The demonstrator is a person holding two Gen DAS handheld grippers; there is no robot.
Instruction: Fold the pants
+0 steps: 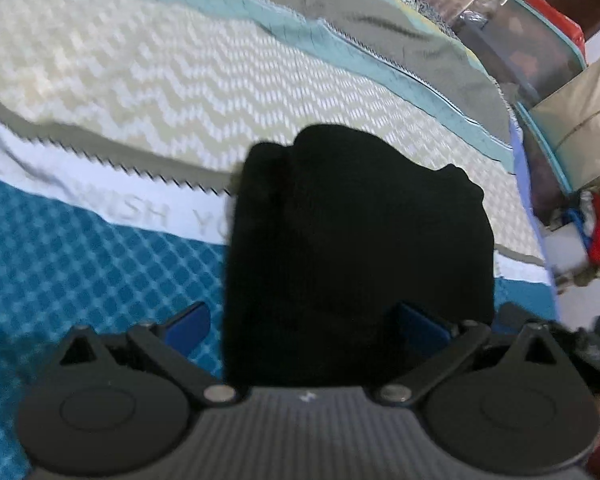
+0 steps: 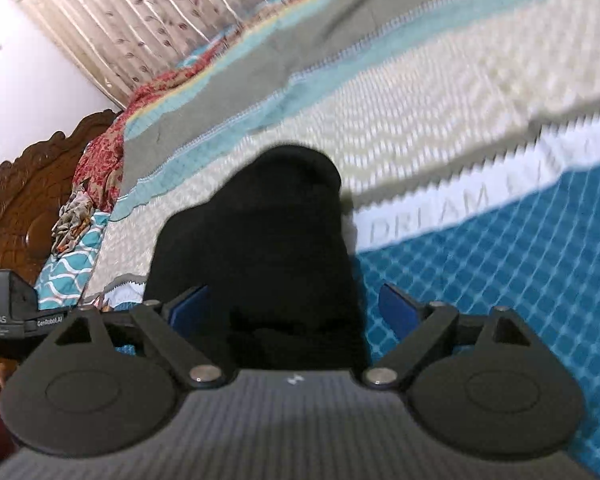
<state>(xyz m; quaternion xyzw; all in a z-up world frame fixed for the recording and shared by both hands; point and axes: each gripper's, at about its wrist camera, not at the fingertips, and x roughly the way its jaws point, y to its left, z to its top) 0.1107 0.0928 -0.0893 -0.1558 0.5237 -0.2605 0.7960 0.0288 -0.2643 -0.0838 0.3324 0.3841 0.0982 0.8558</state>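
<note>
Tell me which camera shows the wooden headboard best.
The right wrist view: the carved brown wooden headboard fills its left edge, beside the red patterned cloth at the bedspread's far end. The left wrist view does not show it at all; there the black pants and stacked storage bags dominate.

A patterned bedspread point(image 1: 100, 80) covers the bed in bands of teal checks, white with grey lettering, cream zigzag, pale turquoise and olive. A carved wooden headboard point(image 2: 24, 184) stands at one end, with a red floral cloth point(image 2: 100, 160) bunched beside it. A leaf-print curtain point(image 2: 140, 20) hangs behind. Storage boxes point(image 1: 540, 44) are stacked near the bed's far edge.
</note>
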